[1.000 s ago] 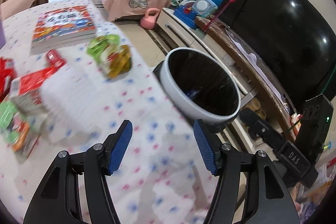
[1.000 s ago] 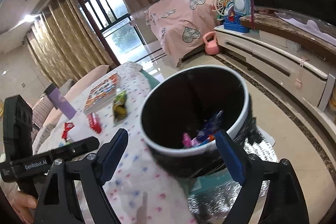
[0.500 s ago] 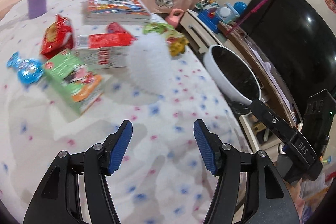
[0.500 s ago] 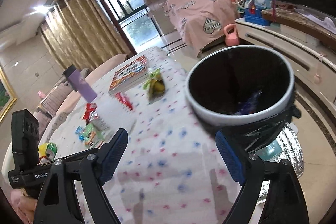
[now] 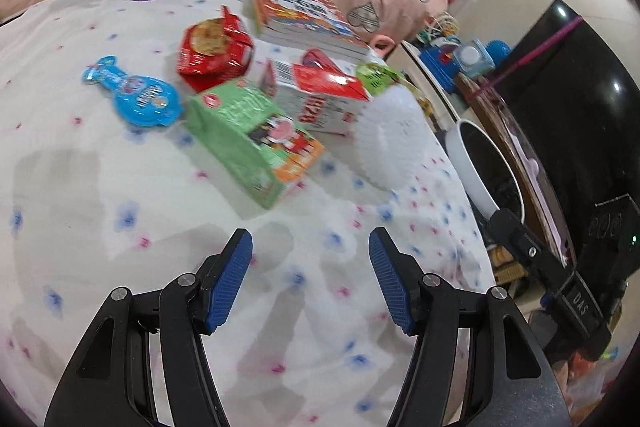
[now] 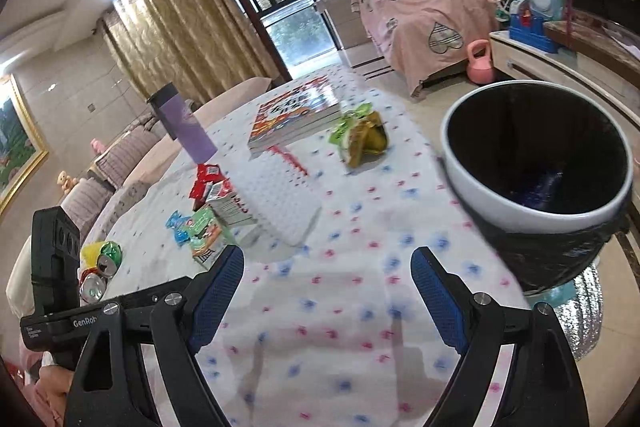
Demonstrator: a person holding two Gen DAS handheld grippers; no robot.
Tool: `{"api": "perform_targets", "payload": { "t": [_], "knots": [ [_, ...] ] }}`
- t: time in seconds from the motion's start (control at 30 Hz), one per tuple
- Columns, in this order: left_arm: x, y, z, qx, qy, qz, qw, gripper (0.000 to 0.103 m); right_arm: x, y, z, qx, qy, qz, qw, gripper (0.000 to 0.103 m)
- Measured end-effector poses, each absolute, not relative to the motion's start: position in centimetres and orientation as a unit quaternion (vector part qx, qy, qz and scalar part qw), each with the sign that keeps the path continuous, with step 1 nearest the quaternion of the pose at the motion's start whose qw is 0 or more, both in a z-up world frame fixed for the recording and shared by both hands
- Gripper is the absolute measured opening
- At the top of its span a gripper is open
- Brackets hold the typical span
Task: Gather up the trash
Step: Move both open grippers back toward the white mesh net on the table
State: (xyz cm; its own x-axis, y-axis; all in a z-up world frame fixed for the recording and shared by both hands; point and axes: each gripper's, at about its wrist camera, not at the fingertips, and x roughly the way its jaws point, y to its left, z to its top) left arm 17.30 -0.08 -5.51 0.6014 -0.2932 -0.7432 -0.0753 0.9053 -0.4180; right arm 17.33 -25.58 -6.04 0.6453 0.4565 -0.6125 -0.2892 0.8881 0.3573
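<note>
My left gripper point(image 5: 311, 255) is open and empty above the dotted tablecloth point(image 5: 120, 195), short of a green carton point(image 5: 252, 141). Behind the carton lie a red-and-white carton point(image 5: 320, 95), a red snack bag point(image 5: 214, 53), a blue wrapper point(image 5: 136, 97) and a white foam sheet point(image 5: 390, 137). My right gripper point(image 6: 327, 285) is open and empty over the tablecloth, left of the white-rimmed bin point(image 6: 536, 163) with a black liner. A green-yellow snack bag point(image 6: 360, 139) lies near the bin. The bin also shows in the left wrist view point(image 5: 480, 171).
A book point(image 6: 296, 115) and a purple bottle point(image 6: 186, 131) stand farther back on the table. Crushed cans point(image 6: 100, 267) lie at the left edge. A black TV point(image 5: 580, 99) on a low cabinet stands beyond the bin. A pink-covered bed point(image 6: 424, 11) is at the back.
My left gripper has swung left from the bin toward the pile of wrappers and cartons. My right gripper has drawn back from over the bin to above the tablecloth. Both stayed open.
</note>
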Motion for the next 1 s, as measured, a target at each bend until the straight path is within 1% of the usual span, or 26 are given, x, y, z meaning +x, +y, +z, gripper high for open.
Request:
{"api": "perform_targets", "payload": {
  "t": [0.07, 0.13, 0.2, 0.63, 0.7, 0.73, 0.77, 0.8, 0.83, 0.87, 0.9, 0.93, 0.97, 1.0],
  "knots": [
    [17.6, 0.6, -5.6, -0.216, 0.441, -0.055, 0.869, 0.070, 17.6, -24.9, -6.2, 0.109, 0.369, 0.213, 0.898, 0.087],
    [17.8, 1.2, -5.7, -0.224, 0.439, -0.052, 0.868, 0.072, 18.0, -24.1, -6.4, 0.103, 0.372, 0.219, 0.896, 0.087],
    [18.4, 1.5, -5.9, -0.227, 0.442, -0.047, 0.867, 0.079, 18.4, -23.4, -6.6, 0.098, 0.376, 0.222, 0.894, 0.087],
    [23.0, 1.5, -6.5, -0.230, 0.462, -0.022, 0.856, 0.080, 23.5, -20.8, -8.0, 0.086, 0.398, 0.236, 0.882, 0.086],
    [23.7, 1.3, -6.6, -0.225, 0.464, -0.015, 0.856, 0.080, 24.4, -20.6, -8.4, 0.089, 0.404, 0.240, 0.878, 0.080],
    [24.0, 1.2, -6.8, -0.221, 0.466, -0.011, 0.856, 0.080, 24.8, -20.4, -8.7, 0.090, 0.409, 0.242, 0.875, 0.070],
    [24.3, 1.0, -6.9, -0.216, 0.468, -0.005, 0.857, 0.080, 25.1, -20.3, -8.9, 0.090, 0.413, 0.243, 0.873, 0.054],
    [24.5, 0.9, -6.9, -0.212, 0.468, 0.000, 0.858, 0.080, 25.4, -20.2, -9.2, 0.091, 0.419, 0.243, 0.870, 0.044],
    [24.7, 0.9, -7.0, -0.208, 0.467, 0.003, 0.859, 0.079, 25.6, -20.2, -9.5, 0.089, 0.424, 0.241, 0.869, 0.031],
    [24.6, 0.8, -7.0, -0.202, 0.462, 0.007, 0.863, 0.076, 25.6, -20.2, -9.7, 0.086, 0.427, 0.237, 0.869, 0.029],
    [24.5, 0.7, -7.0, -0.197, 0.459, 0.007, 0.866, 0.069, 25.5, -20.4, -9.7, 0.085, 0.425, 0.236, 0.870, 0.027],
    [24.4, 0.6, -7.0, -0.193, 0.455, 0.004, 0.869, 0.065, 25.4, -20.4, -9.7, 0.084, 0.424, 0.236, 0.870, 0.022],
    [24.3, 0.5, -7.0, -0.190, 0.453, 0.000, 0.871, 0.059, 25.1, -20.6, -9.7, 0.081, 0.422, 0.237, 0.871, 0.020],
    [24.1, 0.4, -6.9, -0.185, 0.449, -0.004, 0.874, 0.055, 24.9, -20.8, -9.6, 0.081, 0.420, 0.238, 0.872, 0.019]
  ]
}}
